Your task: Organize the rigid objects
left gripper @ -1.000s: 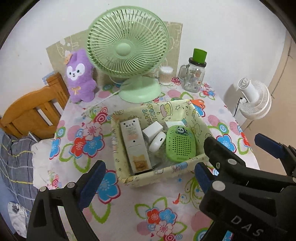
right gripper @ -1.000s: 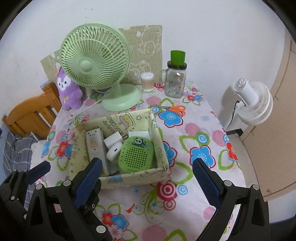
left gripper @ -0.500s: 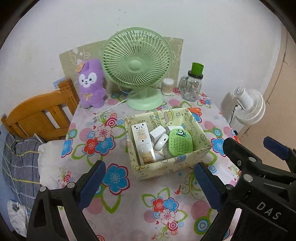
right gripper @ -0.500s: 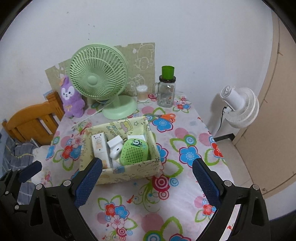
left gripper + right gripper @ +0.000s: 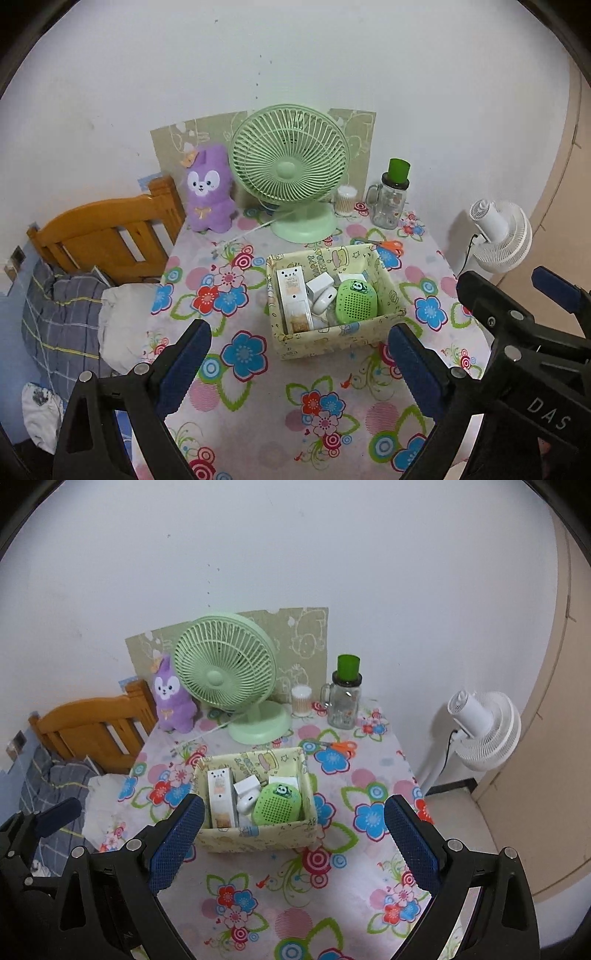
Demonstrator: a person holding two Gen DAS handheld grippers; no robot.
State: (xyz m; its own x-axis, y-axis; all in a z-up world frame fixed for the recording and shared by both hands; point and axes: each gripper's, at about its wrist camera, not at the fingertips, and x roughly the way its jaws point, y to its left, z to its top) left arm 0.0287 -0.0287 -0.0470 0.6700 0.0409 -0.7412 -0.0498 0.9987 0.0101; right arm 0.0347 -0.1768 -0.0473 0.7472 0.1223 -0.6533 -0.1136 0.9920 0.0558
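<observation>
Both our claws, left gripper point(image 5: 299, 363) and right gripper point(image 5: 293, 843), gape wide and empty, with the yellow box point(image 5: 255, 834) just beyond them.

Pale yellow storage box point(image 5: 334, 341) holding four rigid items, near the middle of the flowered table.

The open-topped box, printed with cartoon drawings, stands upright, its sides roughly square to the table's edges. Along its left wall a tall cream carton point(image 5: 293, 299) lies flat on its back. Beside it a white charger block point(image 5: 319, 286) sits tilted, with a white earbud case point(image 5: 324, 300) just in front of it. At the right a round green perforated device with a panda sticker point(image 5: 356, 298) leans against the right wall, over a white box point(image 5: 283, 781).
</observation>
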